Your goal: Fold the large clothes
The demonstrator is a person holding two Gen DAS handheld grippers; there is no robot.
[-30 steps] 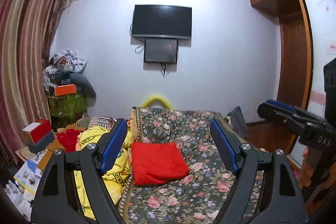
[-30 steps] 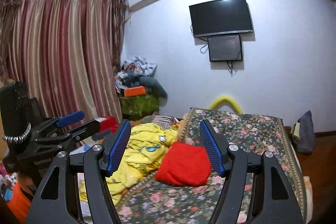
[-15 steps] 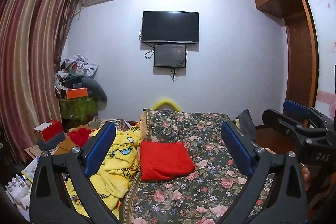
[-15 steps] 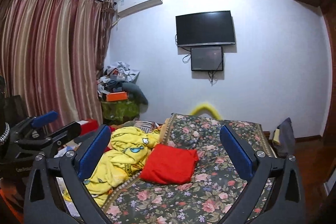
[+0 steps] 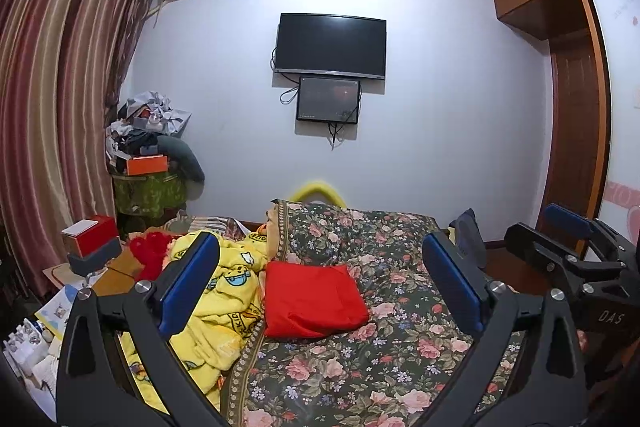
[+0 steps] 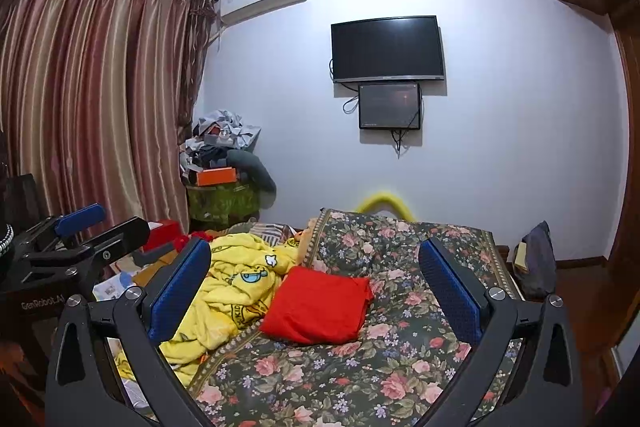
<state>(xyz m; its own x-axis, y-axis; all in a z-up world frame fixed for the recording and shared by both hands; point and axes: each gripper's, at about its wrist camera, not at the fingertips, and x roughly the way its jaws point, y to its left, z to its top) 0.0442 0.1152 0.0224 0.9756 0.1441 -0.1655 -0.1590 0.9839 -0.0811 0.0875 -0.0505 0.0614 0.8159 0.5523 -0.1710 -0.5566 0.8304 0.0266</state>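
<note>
my left gripper (image 5: 320, 287) is spread wide and holds nothing, as does my right gripper (image 6: 316, 287); both hover level above the floral bedspread (image 5: 380, 347). the folded red garment (image 5: 314, 301) lies there, seemingly touching the crumpled yellow blanket (image 5: 224, 295).

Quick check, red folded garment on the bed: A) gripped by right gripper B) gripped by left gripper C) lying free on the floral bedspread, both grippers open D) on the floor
C: the red folded garment lies flat on the floral bedspread, while the left gripper and right gripper stand wide open and empty above it.
</note>
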